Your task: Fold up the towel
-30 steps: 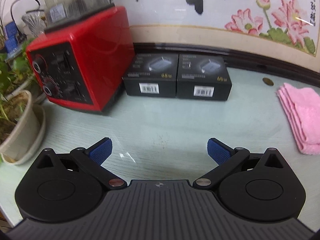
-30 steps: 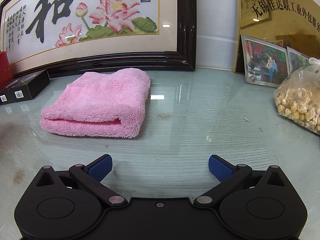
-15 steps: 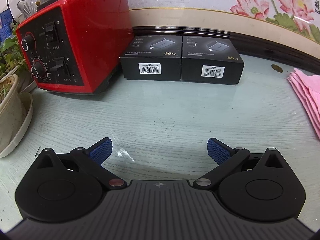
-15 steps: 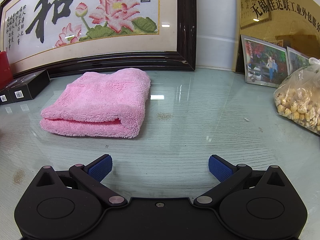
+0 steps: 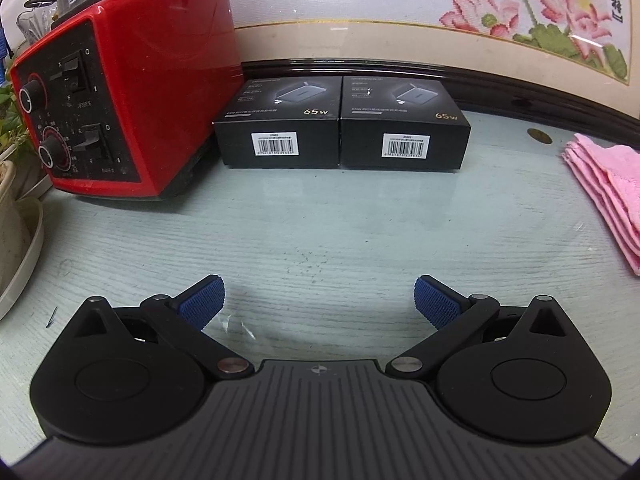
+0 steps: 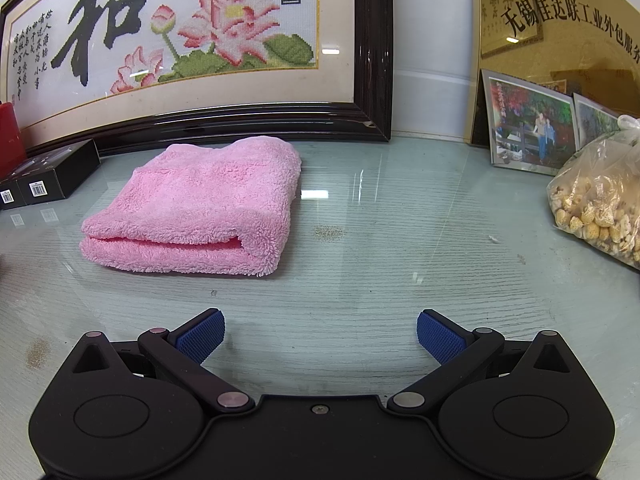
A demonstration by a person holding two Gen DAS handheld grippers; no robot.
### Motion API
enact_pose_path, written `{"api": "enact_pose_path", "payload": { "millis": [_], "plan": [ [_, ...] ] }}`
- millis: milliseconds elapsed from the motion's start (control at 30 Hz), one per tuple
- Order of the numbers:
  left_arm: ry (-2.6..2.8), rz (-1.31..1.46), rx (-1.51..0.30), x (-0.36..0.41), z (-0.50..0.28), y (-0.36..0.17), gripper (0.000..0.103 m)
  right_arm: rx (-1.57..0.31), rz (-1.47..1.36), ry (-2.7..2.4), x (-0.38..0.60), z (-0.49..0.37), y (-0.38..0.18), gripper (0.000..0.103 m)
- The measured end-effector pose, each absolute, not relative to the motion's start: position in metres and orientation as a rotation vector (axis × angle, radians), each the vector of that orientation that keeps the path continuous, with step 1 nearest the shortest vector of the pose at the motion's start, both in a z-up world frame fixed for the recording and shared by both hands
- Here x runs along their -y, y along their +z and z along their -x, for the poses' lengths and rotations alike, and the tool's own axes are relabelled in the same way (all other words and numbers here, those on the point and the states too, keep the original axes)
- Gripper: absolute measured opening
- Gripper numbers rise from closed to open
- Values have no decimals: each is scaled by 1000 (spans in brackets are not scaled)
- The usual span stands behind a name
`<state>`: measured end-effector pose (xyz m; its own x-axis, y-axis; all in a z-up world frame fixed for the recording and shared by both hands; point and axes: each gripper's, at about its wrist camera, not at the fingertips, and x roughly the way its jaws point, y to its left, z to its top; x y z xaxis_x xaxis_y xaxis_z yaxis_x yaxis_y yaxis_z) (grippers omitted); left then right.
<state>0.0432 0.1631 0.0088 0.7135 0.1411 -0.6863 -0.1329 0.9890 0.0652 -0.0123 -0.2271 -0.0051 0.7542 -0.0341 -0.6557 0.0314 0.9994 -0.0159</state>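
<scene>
A pink fluffy towel (image 6: 200,204) lies folded into a thick rectangle on the glass tabletop (image 6: 360,272), ahead and to the left of my right gripper (image 6: 320,336). That gripper stands open, nothing between its blue pads, well short of the towel. In the left wrist view only the towel's layered edge (image 5: 612,196) shows at the far right. My left gripper (image 5: 319,300) is open and empty over bare glass, to the left of the towel.
A red appliance (image 5: 120,88) and two black boxes (image 5: 344,132) stand at the back left. A plant pot (image 5: 12,216) sits at the left edge. A framed embroidery (image 6: 192,48) leans on the wall; photo frames (image 6: 528,128) and a bag of snacks (image 6: 600,204) stand right.
The left gripper has swung to the right and come lower and closer to the boxes; the plant pot has slid out of view. The right gripper and the towel have stayed still.
</scene>
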Motion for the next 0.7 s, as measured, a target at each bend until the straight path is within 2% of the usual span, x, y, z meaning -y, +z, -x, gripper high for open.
{"api": "enact_pose_path", "payload": {
  "millis": [700],
  "plan": [
    [109, 28, -690, -165, -45, 5, 103, -715, 4, -36, 227, 12, -5, 103]
  ]
}}
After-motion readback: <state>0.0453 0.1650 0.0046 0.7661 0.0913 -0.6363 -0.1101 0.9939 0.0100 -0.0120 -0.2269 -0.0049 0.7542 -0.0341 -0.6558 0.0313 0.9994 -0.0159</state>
